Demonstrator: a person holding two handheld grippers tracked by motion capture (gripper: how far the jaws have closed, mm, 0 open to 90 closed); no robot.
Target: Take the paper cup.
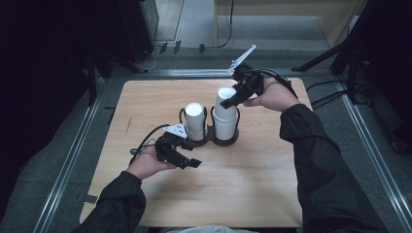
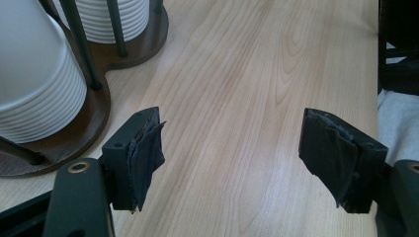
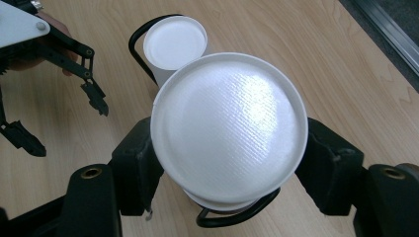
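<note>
Two cup stacks (image 1: 225,112) on pale wooden table (image 1: 252,194), grey floor (image 1: 194,19) beyond.

A two-bay cup holder (image 1: 212,138) stands on the desk (image 1: 145,97) near its middle, a little toward the far edge. Each bay holds a stack of upturned cups: the left stack (image 1: 195,120) is shorter, the right stack (image 1: 226,112) taller. The right gripper (image 1: 232,99) sits over the top cup of the right stack, fingers (image 3: 133,168) on either side of it. The left gripper (image 1: 187,162) lies just beside the holder, toward the near edge and left of it.
</note>
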